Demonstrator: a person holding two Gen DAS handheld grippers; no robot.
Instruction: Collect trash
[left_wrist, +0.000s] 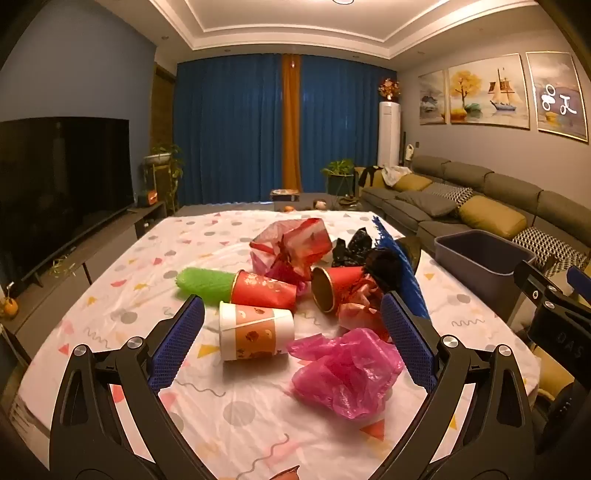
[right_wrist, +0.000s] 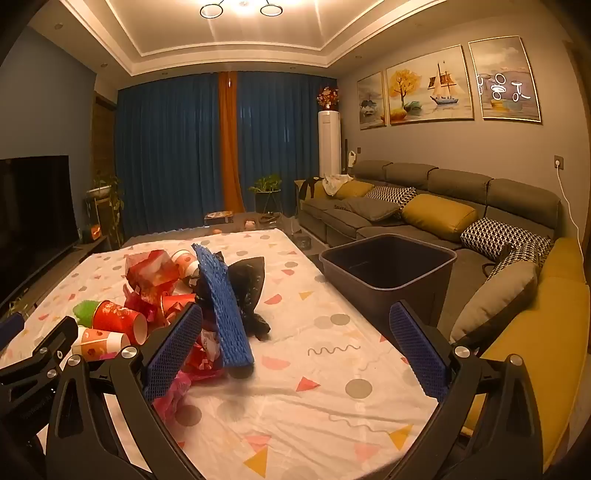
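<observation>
Trash heaped mid-desk, well apart from the dark grey plastic bin (right_wrist: 388, 266) standing off the right edge: crumpled pink plastic bag (left_wrist: 347, 373) nearest, white-and-orange paper cup (left_wrist: 255, 334) on its side just beside it, two red paper cups (left_wrist: 264, 290) tipped over behind, green foam net sleeve (left_wrist: 207, 284) stuck onto one, red gift wrap (left_wrist: 291, 247) and black plastic bag (left_wrist: 351, 247) farther back, blue foam mesh sheet (right_wrist: 225, 314) leaning across the pile. All on a white desk cloth (right_wrist: 314, 406) patterned with dots and triangles.

Left claw (left_wrist: 291, 339) released, jaws wide, hovering over the white cup and pink bag, holding nothing. Right claw (right_wrist: 295, 347) likewise released and empty, poised beside the blue sheet.

Likely trouble: thin bags slipping from the pads or dragging neighbours along; cups rolling off toward the desk edge if nudged; the loose cloth bunching under a low approach; light pieces missing the bin on the carry.

Faint letters, possibly "DAS", on the other claw's body in the left view; no readable cup writing.
</observation>
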